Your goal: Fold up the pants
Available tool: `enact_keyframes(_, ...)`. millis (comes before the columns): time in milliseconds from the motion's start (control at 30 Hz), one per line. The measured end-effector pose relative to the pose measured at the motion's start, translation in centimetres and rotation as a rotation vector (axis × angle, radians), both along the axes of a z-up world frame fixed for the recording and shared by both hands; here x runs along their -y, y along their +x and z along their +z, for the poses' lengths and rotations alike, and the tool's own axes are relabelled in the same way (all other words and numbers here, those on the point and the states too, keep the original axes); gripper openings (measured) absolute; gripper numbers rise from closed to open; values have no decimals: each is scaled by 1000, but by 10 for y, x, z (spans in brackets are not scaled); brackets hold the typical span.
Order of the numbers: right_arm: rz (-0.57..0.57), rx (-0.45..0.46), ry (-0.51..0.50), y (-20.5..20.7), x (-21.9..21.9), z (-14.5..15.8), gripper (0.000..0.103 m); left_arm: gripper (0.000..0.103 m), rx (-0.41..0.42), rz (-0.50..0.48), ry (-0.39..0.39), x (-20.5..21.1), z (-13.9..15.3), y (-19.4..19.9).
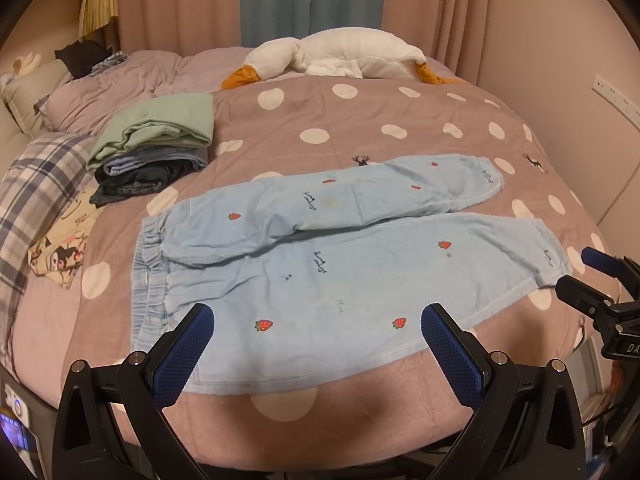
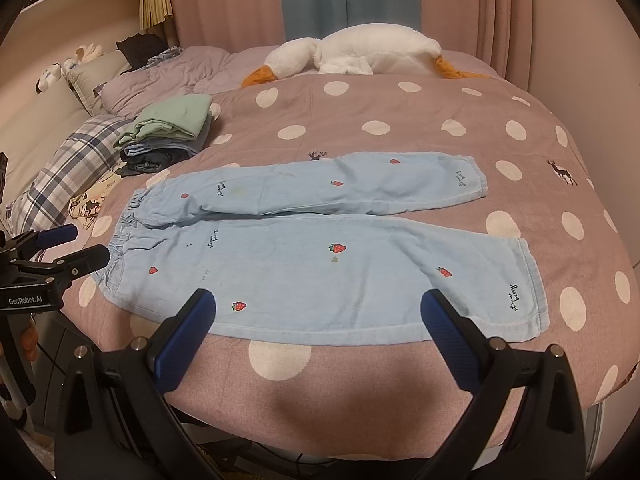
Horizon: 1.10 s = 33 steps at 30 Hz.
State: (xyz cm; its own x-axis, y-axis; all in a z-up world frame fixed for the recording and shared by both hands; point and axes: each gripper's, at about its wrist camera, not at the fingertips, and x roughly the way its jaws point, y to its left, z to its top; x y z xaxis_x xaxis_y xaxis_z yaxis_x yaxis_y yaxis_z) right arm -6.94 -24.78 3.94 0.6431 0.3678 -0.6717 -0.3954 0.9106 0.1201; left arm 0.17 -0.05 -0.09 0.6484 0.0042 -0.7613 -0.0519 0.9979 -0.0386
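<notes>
Pants point(image 1: 344, 264) lie flat on the bed point(image 1: 360, 120), waistband to the left, both legs spread rightward, not yet folded. Left tool point(image 1: 316, 344) and right tool point(image 2: 318, 330) both hover at the near hem with jaws spread, pinching nothing.

Risks, as judged: a pinch may catch the bedcover with the fabric; gripping one layer only would skew the fold; the far leg already lies angled, so the legs may stack unevenly.

Writing: "GenRobot.AI" on the left tool's body; cursive embroidery on the legs, seemingly "berry"; "DA…" cut off.
</notes>
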Motion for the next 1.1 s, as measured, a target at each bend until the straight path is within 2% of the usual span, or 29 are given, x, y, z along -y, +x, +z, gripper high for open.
enact_keyframes(433, 5, -11, -4, 1, -4, -4, 103, 103, 25, 1, 13, -2, -1, 1)
enact_keyframes(567, 25, -34, -9, 5, -11, -15, 103, 103, -1, 31, -37, -13, -16, 3)
enact_keyframes(667, 72, -47, -26, 10, -25, -32, 103, 103, -63, 91, -98, -32, -42, 7)
enact_keyframes(767, 160, -57, -78, 13, -55, -56, 103, 103, -83, 188, -276, -58, -70, 3)
enact_keyframes(800, 205, -45, -98, 12, -68, -64, 103, 103, -134, 232, -364, -63, -78, -1)
enact_keyframes(900, 332, -7, -176, 4, -105, -85, 101, 103, -224, 408, -422, -99, -96, -25)
enact_keyframes(933, 380, 9, -195, 1, -115, -90, 100, 103, -260, 462, -416, -106, -99, -34)
enact_keyframes(1000, 449, 31, -236, -5, -134, -102, 100, 103, -250, 539, -478, -125, -112, -47)
enact_keyframes(1067, 500, 50, -275, -11, -150, -110, 96, 103, -226, 580, -571, -134, -120, -55)
enact_keyframes(1100, 531, 66, -283, -14, -156, -113, 95, 103, -189, 574, -608, -140, -127, -53)
